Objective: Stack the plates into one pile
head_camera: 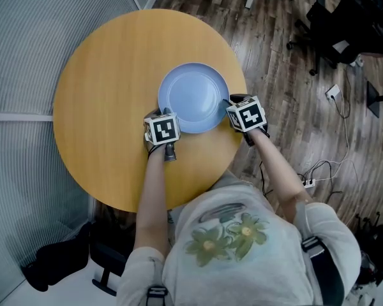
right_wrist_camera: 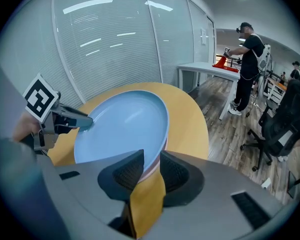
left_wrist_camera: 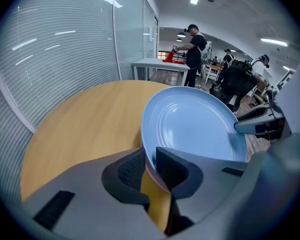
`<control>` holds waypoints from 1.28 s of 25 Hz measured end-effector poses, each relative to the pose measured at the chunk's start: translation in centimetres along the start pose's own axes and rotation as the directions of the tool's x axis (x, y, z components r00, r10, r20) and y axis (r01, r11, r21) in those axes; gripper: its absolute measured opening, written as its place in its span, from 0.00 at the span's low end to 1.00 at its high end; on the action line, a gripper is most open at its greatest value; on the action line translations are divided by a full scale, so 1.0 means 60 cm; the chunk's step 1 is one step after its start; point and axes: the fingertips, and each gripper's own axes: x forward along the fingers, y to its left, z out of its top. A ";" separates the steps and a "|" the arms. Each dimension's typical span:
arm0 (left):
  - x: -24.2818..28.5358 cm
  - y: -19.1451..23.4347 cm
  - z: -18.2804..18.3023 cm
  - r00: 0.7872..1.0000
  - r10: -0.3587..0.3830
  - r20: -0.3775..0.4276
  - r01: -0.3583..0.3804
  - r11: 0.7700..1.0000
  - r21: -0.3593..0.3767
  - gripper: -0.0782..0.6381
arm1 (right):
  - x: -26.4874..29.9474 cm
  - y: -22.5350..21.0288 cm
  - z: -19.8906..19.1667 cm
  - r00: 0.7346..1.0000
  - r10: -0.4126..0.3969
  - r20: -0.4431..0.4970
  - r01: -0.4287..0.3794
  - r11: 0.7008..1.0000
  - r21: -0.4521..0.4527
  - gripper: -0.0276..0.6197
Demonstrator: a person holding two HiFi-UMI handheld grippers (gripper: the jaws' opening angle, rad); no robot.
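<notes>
Plate: the pale blue round glazed plate [head_camera: 193, 97] is sitting at the centre of the head view, over the right half of the round wooden table [head_camera: 102, 107]; whether it is resting on the top or hanging just above it is not showing
Left gripper: the left gripper [left_wrist_camera: 150, 166] is clamping the plate's rim at the plate's lower left in the head view, the lip running between both pads
Right gripper: the right gripper [right_wrist_camera: 151, 166] is pinching the opposite rim, at the plate's right side in the head view, its jaws closed onto the lip
Underneath: a pinkish edge [right_wrist_camera: 146, 173] is peeking out below the blue rim at both grips; it is looking like a second plate, though this is not certain
Handling: the plate is probably behaving as stiff, fairly heavy and breakable, its slick glaze inviting slip
Where to hold: the raised lip is offering the only purchase; grips on opposite sides are sharing the weight and keeping it level
Risk: a tilting or loosening grip is likely ending in a slide or a chipped rim
</notes>
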 end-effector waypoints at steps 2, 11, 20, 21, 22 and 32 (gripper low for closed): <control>0.009 0.000 -0.009 1.000 0.009 -0.023 -0.009 1.000 0.002 0.22 | 0.010 -0.001 -0.008 1.000 -0.007 -0.016 0.007 1.000 -0.005 0.22; 0.038 0.009 -0.041 0.995 0.020 -0.097 -0.019 1.000 0.016 0.22 | 0.044 0.009 -0.027 0.998 0.002 -0.066 -0.003 1.000 -0.017 0.23; 0.055 0.005 -0.050 0.990 0.041 -0.132 -0.036 0.998 0.043 0.22 | 0.059 -0.005 -0.030 0.998 -0.014 -0.055 0.012 0.999 -0.036 0.23; 0.056 0.005 -0.050 0.990 0.041 -0.135 -0.036 0.998 0.044 0.22 | 0.058 -0.006 -0.029 0.999 -0.013 -0.052 0.011 0.999 -0.037 0.23; 0.056 0.005 -0.050 0.990 0.043 -0.137 -0.037 0.998 0.045 0.22 | 0.058 -0.006 -0.030 0.999 -0.012 -0.049 0.010 0.999 -0.037 0.23; 0.016 0.014 -0.029 0.996 0.088 0.000 -0.088 0.991 0.106 0.27 | 0.030 0.005 -0.025 0.991 -0.056 0.124 0.066 0.995 -0.076 0.24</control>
